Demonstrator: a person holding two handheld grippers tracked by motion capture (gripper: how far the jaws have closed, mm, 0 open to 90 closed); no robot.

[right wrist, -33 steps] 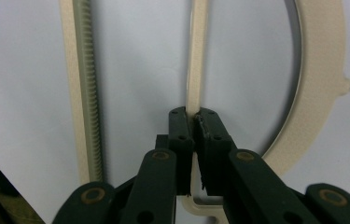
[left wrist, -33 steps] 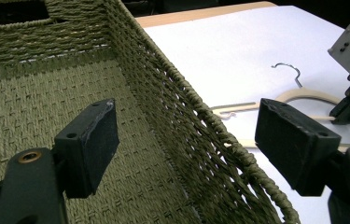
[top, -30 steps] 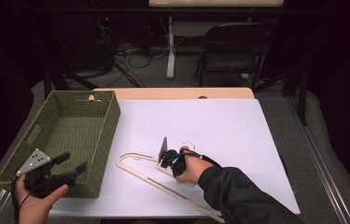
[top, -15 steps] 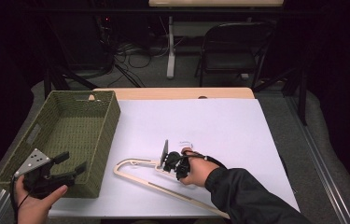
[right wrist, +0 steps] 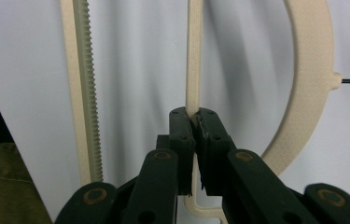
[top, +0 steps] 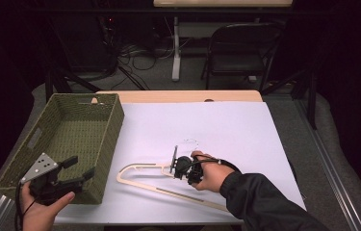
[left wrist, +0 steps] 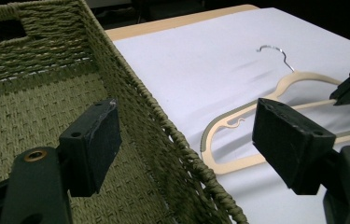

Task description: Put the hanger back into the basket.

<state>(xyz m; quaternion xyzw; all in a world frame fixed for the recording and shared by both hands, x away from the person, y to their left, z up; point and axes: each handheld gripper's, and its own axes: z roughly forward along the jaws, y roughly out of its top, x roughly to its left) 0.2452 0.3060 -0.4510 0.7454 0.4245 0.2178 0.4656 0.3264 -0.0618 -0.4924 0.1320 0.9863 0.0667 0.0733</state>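
Cream hanger (right wrist: 194, 60) — its thin bar pinched inside the right hand-held gripper (right wrist: 195, 122).

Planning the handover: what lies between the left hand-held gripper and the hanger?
The green woven basket's right wall and a bare strip of white table cover. In the left gripper view, that wall runs between the open left hand-held gripper and the hanger.

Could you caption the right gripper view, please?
Right gripper clamped on a cream hanger above the white table.
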